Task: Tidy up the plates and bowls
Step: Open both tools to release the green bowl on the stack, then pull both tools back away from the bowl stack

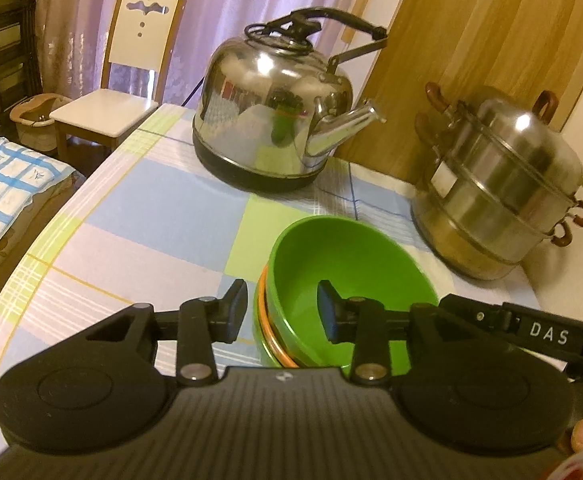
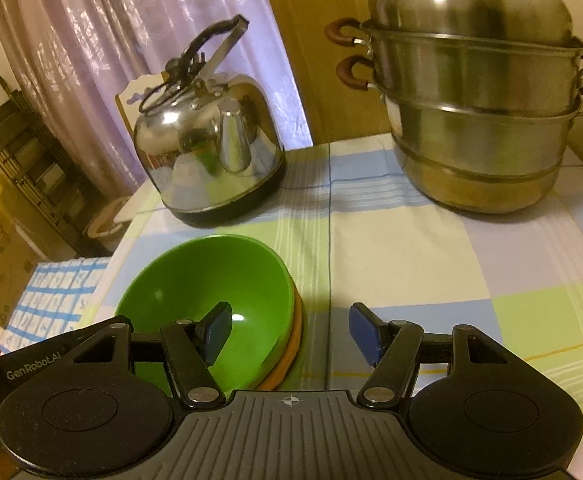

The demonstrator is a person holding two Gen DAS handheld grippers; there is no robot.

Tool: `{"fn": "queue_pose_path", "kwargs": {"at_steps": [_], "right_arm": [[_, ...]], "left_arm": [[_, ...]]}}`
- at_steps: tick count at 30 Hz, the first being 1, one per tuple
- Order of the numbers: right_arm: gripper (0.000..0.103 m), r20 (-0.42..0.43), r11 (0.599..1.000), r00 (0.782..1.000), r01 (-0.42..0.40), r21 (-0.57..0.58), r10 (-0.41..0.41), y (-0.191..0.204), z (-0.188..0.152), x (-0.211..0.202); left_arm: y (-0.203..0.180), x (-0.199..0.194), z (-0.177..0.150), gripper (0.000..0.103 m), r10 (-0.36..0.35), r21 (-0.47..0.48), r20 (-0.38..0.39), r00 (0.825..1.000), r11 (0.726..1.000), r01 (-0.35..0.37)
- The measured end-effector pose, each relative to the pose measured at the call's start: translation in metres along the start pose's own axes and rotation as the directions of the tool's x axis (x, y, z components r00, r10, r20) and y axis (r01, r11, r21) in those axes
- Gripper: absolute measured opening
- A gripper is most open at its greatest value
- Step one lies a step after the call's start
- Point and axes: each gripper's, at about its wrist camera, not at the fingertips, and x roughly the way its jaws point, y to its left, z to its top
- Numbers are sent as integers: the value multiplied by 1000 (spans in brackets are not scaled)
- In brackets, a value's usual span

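Observation:
A green bowl sits nested in an orange bowl on the checked tablecloth. My left gripper straddles the stack's left wall, one pad outside it and the other inside the green bowl. The pads stand apart from the wall, so the gripper is open. My right gripper straddles the right wall the same way. Its left pad is inside the bowl, its right pad hangs over the cloth, and it is open too.
A steel kettle stands behind the bowls. A stacked steel steamer pot stands at the back right. The table's left edge drops off towards a white chair and a blue checked bed cover.

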Motion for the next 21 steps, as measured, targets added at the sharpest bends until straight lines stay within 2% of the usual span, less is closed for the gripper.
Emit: {"fn": "queue_pose_path", "kwargs": {"at_steps": [6, 12, 18, 21], "right_arm": [[65, 35, 1000, 999, 15, 6, -15, -4, -7, -25], [65, 17, 999, 999, 36, -9, -36, 3, -32, -54], [66, 50, 999, 998, 50, -21, -49, 12, -59, -93], [67, 67, 998, 996, 58, -3, -57, 13, -76, -114]], "left_arm": [[-6, -29, -12, 55, -7, 11, 12, 1000, 1000, 7], [-18, -64, -35, 76, 19, 86, 22, 1000, 996, -21], [-23, -100, -63, 87, 19, 116, 19, 1000, 993, -21], [-25, -118, -76, 89, 29, 134, 20, 999, 990, -32]]}}
